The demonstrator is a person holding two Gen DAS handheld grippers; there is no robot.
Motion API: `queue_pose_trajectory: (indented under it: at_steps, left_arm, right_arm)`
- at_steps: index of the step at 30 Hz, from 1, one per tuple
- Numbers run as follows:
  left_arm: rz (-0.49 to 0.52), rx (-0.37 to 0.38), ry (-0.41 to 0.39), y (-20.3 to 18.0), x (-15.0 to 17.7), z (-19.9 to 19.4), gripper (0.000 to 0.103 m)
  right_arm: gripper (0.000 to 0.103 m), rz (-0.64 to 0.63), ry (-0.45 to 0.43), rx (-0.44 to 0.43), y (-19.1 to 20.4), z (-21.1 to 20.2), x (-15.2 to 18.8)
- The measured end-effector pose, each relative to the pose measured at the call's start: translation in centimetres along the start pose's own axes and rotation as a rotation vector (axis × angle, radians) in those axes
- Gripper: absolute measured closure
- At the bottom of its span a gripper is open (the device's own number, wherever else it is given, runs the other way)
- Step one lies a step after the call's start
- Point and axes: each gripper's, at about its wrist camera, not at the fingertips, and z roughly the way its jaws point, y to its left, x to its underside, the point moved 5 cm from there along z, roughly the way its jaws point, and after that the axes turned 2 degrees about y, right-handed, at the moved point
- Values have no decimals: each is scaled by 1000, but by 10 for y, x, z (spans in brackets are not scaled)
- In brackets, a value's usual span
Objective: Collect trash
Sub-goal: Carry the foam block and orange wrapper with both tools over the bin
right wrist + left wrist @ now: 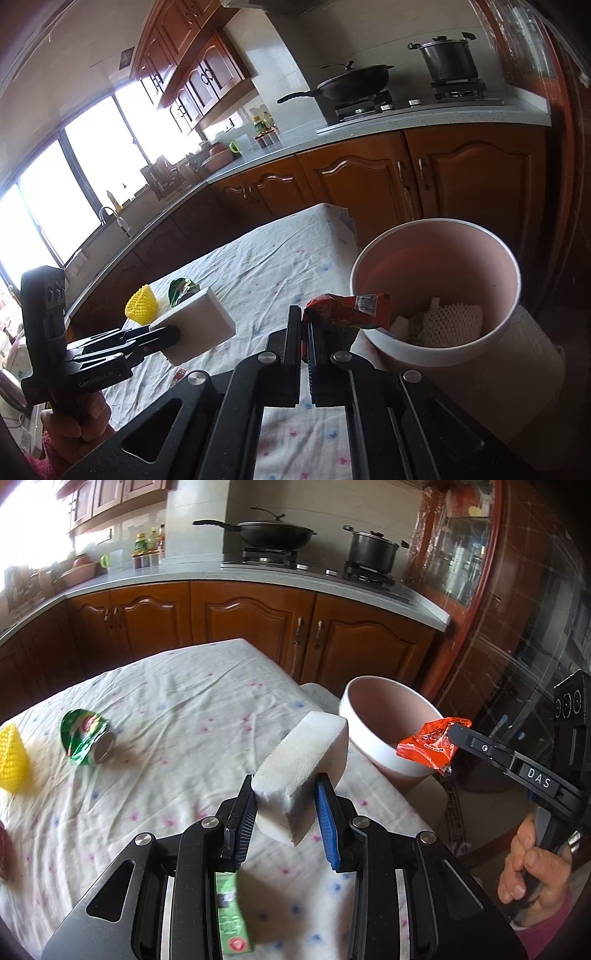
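- The bin point(436, 354), pale pink and open-topped, stands just off the table's point(177, 686) right-hand corner, mouth up, so trash can be dropped in from table height. White netting and other scraps already lie at its bottom.
- The wrapper point(430, 747), red and crinkled, is pinched by one end between the pressed-together jaws of the right gripper point(303, 325). It hangs at the bin's near rim, partly over the mouth; held by its edge, most of it dangles free, which I judge should let it fall cleanly once released.
- The foam point(301, 775), a white block, is clamped across its narrow sides by the left gripper point(286, 801), whose blue pads dent it slightly. The block sticks out ahead of the jaws, raised off the cloth and well short of the bin, probably waiting its turn behind the wrapper.
- A hand point(532, 864) in a pink sleeve grips the right tool's handle beside the table.
- Still on the flowered cloth: a crushed green can point(86, 738) on its side, a yellow net point(13, 760) at the left edge, and a green carton point(232, 915) under the left gripper. These look like the trash left to collect.
- Further off, the counter holds a wok point(275, 530) and a pot point(371, 552), no part of the job.
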Motion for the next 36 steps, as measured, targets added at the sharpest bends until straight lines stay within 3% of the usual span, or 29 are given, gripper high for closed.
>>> queue_pose_trajectory:
  at_steps: [18, 26, 36]
  left_arm:
    - [56, 50, 20, -44, -38, 34, 73]
    - [97, 77, 60, -68, -63, 66, 73]
    - [159, 60, 131, -99, -80, 114, 71]
  right_arm:
    - [100, 39, -20, 71, -50, -9, -21]
    - [100, 75, -5, 77, -78, -1, -33]
    - [100, 87, 51, 83, -100, 20, -42]
